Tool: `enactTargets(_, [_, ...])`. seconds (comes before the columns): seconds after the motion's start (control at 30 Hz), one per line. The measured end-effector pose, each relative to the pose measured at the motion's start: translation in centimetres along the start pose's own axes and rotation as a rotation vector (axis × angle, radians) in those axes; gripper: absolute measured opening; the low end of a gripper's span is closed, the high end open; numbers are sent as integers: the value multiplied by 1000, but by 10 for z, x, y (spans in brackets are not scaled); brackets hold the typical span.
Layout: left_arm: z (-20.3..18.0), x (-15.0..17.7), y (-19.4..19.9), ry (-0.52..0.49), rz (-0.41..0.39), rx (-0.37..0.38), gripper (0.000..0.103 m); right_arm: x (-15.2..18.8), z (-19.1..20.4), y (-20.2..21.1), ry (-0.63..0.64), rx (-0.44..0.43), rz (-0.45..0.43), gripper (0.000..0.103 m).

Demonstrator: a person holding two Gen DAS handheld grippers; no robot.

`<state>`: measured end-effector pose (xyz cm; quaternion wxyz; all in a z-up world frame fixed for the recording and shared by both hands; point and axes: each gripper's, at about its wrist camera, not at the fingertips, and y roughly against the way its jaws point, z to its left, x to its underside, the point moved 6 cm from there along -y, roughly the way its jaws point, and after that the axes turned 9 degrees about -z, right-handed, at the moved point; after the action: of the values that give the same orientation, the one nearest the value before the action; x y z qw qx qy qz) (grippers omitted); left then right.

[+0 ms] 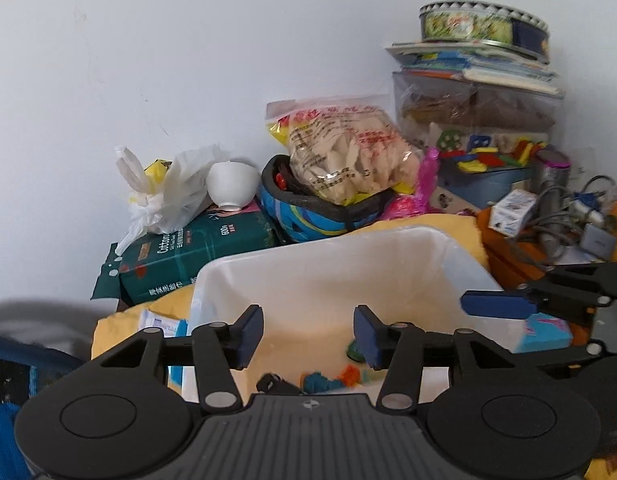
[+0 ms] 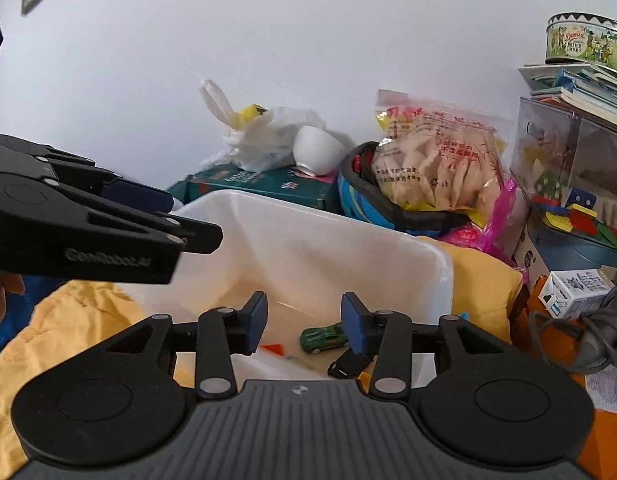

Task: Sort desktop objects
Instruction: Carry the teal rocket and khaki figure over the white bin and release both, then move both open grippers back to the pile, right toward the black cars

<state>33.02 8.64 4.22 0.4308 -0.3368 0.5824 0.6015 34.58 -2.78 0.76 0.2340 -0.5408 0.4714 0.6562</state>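
Left wrist view: the left gripper point(image 1: 308, 334) hangs over a white plastic bin point(image 1: 448, 248), its blue-padded jaws apart with nothing between them. On the bin's floor lie small toys, among them a teal piece point(image 1: 318, 382), an orange piece point(image 1: 350, 374) and a black toy car point(image 1: 274, 385). The right gripper point(image 1: 498, 305) reaches in from the right edge over the bin's rim. Behind the bin stand a dark green tissue pack point(image 1: 188, 256), an upturned white bowl point(image 1: 232, 184) resting on it, a white plastic bag point(image 1: 164, 192) and a clear bag of pale snacks point(image 1: 348, 152). A round cookie tin point(image 1: 482, 24) tops a stack of books at far right.

Right wrist view: the right gripper point(image 2: 304, 320) is also open and empty above the same bin point(image 2: 308, 224). Below its jaws sit a green toy car point(image 2: 322, 338) and the black toy car point(image 2: 348, 364), near a small red triangle point(image 2: 273, 349). The left gripper point(image 2: 196, 236) enters from the left edge, over the bin's far corner. A yellow cloth point(image 2: 484, 292) lies under the bin. A small white carton point(image 2: 576, 292) stands to the right.
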Motion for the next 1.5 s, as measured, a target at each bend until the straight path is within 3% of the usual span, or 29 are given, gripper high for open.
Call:
enactTargets(0.07, [-5,5,18,-13,-7,7,64,1,6,11,-3,-19,-3,48])
enactTargets(0.3, [-27,55,77,-33,16,33,64,26,27,60,14,-68,23,55])
enactTargets(0.43, [-37,101,100,56,90,50,65,62,39,96,12,-69,60,60])
enactTargets(0.7, [-65,173,122,113,245,96,63,122,67,135,38,-73,183,59])
enactTargets(0.87, [-59,177,128,184,243,108,65,128,69,143,13,-61,196,60])
enactTargets(1.5, [-62,183,131,153,260,90,65,144,78,149,30,-54,232,64])
